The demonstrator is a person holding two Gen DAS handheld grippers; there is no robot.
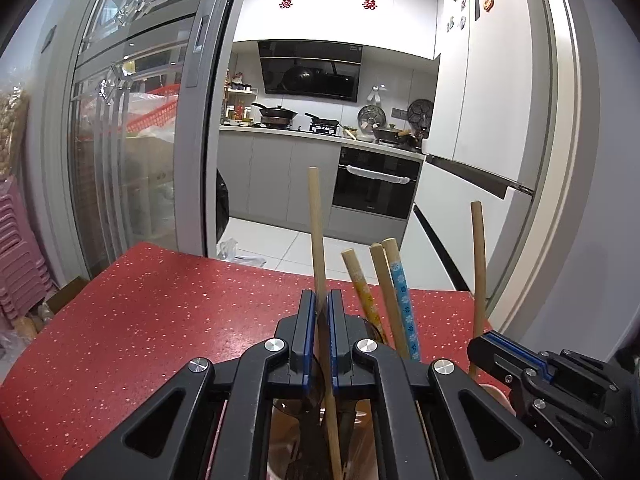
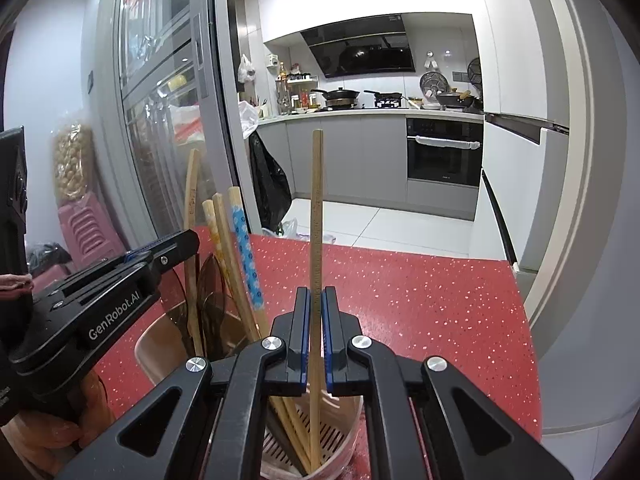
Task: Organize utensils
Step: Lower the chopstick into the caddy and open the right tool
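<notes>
Speckled red tabletop | left gripper clamps round wooden chopstick | right gripper clamps square chopstick

Five chopsticks stand in one holder on one red table.

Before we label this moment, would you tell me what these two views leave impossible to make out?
- Left wrist view: the utensil holder is mostly hidden by the left gripper; the lower end of its chopstick is cut off by the bottom edge.
- Right wrist view: the holder's near rim is hidden behind the right gripper clamping a chopstick.
- Both views: the fridge magnets are too small to read.
</notes>
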